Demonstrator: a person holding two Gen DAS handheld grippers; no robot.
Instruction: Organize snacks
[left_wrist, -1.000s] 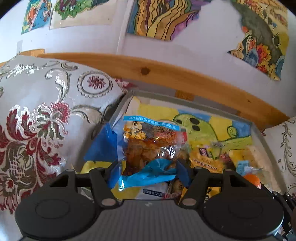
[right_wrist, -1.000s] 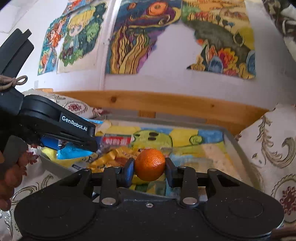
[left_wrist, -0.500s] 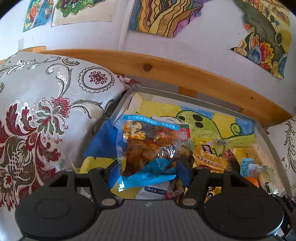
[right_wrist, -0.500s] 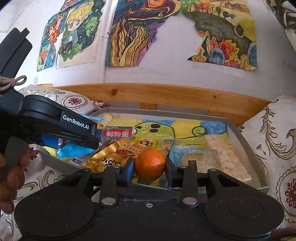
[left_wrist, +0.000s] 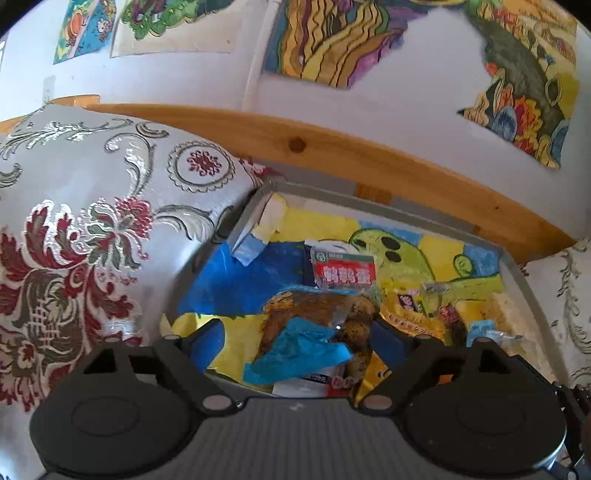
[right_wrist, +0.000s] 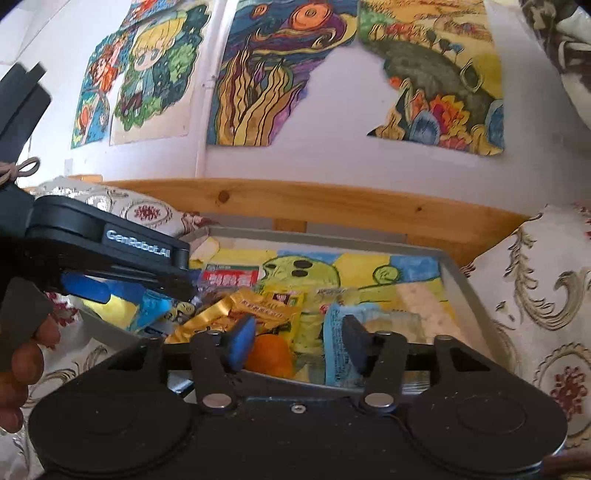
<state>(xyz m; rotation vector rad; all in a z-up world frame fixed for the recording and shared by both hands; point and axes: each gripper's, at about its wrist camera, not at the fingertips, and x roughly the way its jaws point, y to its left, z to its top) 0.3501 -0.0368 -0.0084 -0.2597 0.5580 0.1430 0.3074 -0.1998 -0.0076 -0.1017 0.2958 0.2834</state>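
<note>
Now, left tool (left_wrist: 295, 338): apart, over clear blue-edged snack bag (left_wrist: 317, 332).
Right tool (right_wrist: 293, 341): apart, above round orange fruit (right_wrist: 271, 356).
Grey metal tray (right_wrist: 458, 291): snacks inside.

A white wall (right_wrist: 332, 162) is filling the upper part of both views, and colourful hand-drawn pictures (right_wrist: 258, 74) are hanging on it, some with torn edges. A thin white pipe (left_wrist: 255, 70) is running down the wall between two of them. Below, a pale wooden rail (left_wrist: 332, 147) with dark knots is stretching across. Grey cushions (left_wrist: 92, 206) patterned with red flowers and silver scrolls are sitting on either side, and daylight is brightening the wall.
</note>
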